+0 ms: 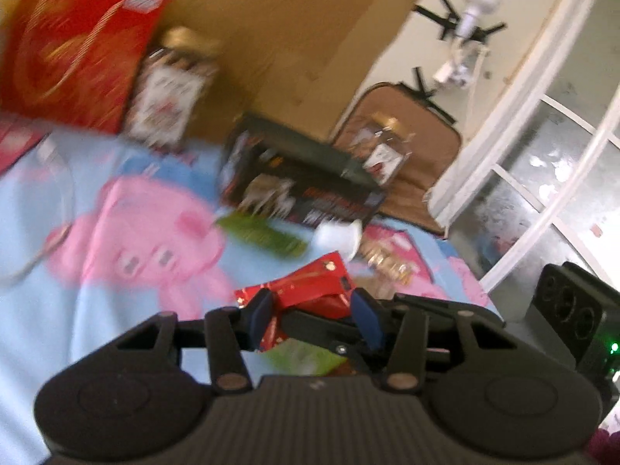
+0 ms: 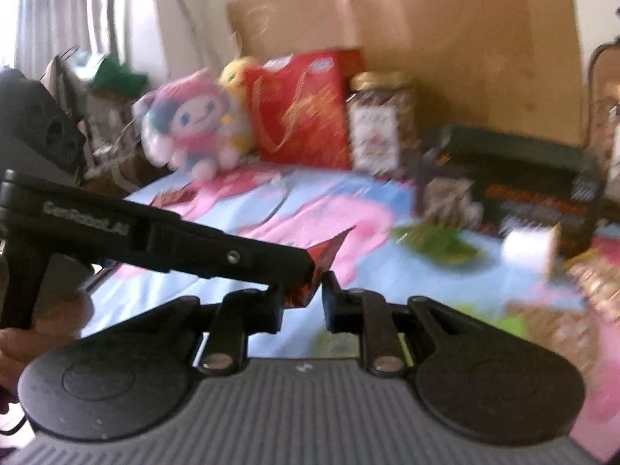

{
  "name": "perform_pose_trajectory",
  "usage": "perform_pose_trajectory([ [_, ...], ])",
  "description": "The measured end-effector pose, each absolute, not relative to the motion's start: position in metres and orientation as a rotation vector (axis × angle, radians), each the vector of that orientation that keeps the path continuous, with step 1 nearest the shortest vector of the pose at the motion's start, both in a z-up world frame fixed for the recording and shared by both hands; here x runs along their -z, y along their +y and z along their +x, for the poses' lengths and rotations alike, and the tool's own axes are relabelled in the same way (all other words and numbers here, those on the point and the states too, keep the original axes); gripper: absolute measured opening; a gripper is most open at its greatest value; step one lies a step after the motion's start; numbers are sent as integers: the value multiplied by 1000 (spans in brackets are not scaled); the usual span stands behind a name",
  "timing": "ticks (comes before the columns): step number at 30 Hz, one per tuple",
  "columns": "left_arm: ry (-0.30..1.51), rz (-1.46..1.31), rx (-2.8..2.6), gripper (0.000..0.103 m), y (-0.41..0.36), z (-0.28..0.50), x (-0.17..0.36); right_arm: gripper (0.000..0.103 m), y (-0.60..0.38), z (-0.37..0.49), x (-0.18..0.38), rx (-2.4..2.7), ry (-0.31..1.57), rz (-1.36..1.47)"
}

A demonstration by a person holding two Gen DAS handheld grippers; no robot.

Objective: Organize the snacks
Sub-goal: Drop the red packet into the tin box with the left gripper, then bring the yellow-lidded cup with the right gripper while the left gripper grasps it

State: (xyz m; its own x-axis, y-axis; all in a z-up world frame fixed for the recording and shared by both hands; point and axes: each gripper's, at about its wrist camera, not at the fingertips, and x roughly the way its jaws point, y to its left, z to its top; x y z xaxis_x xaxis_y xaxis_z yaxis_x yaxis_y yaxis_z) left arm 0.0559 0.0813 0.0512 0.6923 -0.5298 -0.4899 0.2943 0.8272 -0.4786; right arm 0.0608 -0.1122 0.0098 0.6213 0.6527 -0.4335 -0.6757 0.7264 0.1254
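One red packet (image 1: 310, 290) sits at lower centre of both views, lifted off the bed (image 1: 97, 310); the left tongs (image 1: 314, 310) grip it, and the right tongs (image 2: 302, 302) have narrowed onto its corner. Most sorting looks undone: a green packet (image 1: 263, 238), white cup (image 1: 337, 238) and gold-wrapped sweets (image 1: 387, 263) lie loose at mid-frame before the dark box (image 1: 306, 174).

On the bed (image 2: 240, 193), a gift bag (image 2: 302, 112) leans at the back with a jar (image 2: 381, 120) just right of it and plush toys (image 2: 193, 124) left. Nearer, right, sits a box (image 2: 515, 186), with what seems a flat packet (image 2: 434, 242) before it.
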Motion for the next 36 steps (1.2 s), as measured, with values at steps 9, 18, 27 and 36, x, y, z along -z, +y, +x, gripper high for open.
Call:
perform_pose_trajectory([
  [9,580,-227,536,45,-1,163,-102,22,-169,140,-50,-563,358,51],
  [18,661,-187,474,45,-54,242,-82,30,-202,205,-44,-440,413,28],
  [27,601,-223,467,48,-31,216,-89,55,-240,171,-38,-403,372,106],
  [36,662,-367,400,49,48,131,-45,55,-222,179,2,-484,563,189],
])
